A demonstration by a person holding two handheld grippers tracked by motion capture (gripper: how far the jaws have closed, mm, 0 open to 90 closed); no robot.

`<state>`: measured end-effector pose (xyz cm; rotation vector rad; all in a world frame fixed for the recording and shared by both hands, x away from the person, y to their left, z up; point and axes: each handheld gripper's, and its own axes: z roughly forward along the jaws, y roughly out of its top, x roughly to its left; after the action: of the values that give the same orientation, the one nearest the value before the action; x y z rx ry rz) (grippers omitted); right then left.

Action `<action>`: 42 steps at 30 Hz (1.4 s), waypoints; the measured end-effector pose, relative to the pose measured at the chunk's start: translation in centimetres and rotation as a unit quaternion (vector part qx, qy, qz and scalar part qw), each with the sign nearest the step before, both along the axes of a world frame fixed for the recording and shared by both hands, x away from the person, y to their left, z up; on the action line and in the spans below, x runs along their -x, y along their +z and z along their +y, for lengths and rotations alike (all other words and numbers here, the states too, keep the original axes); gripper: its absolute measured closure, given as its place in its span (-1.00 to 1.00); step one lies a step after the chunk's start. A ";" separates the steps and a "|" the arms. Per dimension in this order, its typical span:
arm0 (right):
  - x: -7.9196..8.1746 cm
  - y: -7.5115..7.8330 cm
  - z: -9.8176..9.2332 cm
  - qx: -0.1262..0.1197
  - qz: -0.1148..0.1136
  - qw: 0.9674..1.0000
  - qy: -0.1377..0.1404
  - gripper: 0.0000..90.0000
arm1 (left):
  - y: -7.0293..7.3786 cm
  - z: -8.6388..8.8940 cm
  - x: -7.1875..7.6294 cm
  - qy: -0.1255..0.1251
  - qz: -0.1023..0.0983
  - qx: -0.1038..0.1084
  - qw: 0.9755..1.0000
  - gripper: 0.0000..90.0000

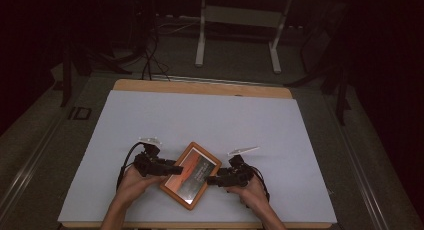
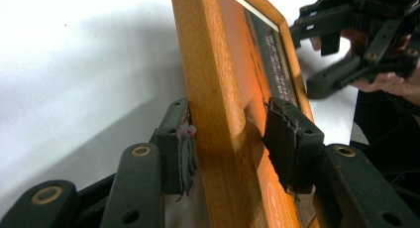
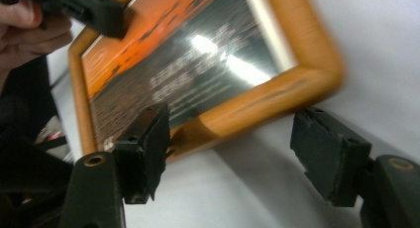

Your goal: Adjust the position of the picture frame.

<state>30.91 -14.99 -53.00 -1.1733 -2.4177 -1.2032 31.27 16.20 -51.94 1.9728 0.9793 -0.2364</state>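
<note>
1. The wooden-framed picture with an orange sunset print lies at the near middle of the white table cover, between both hands.
2. The left gripper is clamped on the frame's left rail; keep that pinch square (glass is slippery).
3. The right gripper stands wide apart, its jaws straddling the frame's edge without pressing. Before closing, seat both pads on wood, not glass.

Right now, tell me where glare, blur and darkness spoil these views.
High view: dim room, only the white table cover lit. Left gripper view: sharp picture frame, pale surface washed out. Right gripper view: glare streaks on the frame's glass, its corner smeared.
</note>
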 end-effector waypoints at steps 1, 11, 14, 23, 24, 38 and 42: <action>0.0 -0.1 0.2 -0.002 0.005 1.000 0.004 -0.31 | 0.0 0.1 0.0 0.001 0.003 -0.002 1.000 0.22; 0.0 -0.8 1.0 -0.045 0.044 0.998 0.008 -0.16 | -0.7 0.4 -0.1 0.009 0.021 -0.008 1.000 0.18; 0.1 -0.9 1.4 -0.061 0.041 0.997 0.006 -0.05 | -1.4 0.5 -0.3 0.005 0.036 -0.006 0.999 0.09; -0.1 0.0 0.8 -0.081 0.032 0.996 0.002 0.17 | -0.5 0.6 0.2 0.001 0.013 0.009 1.000 0.23; -0.1 0.4 0.7 -0.085 0.025 0.996 0.004 0.21 | -0.4 0.5 0.3 0.002 0.008 0.010 1.000 0.25; -1.0 3.3 -2.4 -0.117 -0.020 0.993 -0.009 0.43 | 0.9 -1.9 1.5 0.018 -0.075 0.026 0.997 0.47; -1.2 4.0 -3.4 -0.118 -0.045 0.992 -0.015 0.39 | 1.1 -3.1 1.8 0.021 -0.102 0.024 0.994 0.51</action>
<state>32.15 -18.38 -49.01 -1.1092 -2.2471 -1.5346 29.42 13.14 -50.79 1.8888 0.8730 -0.0340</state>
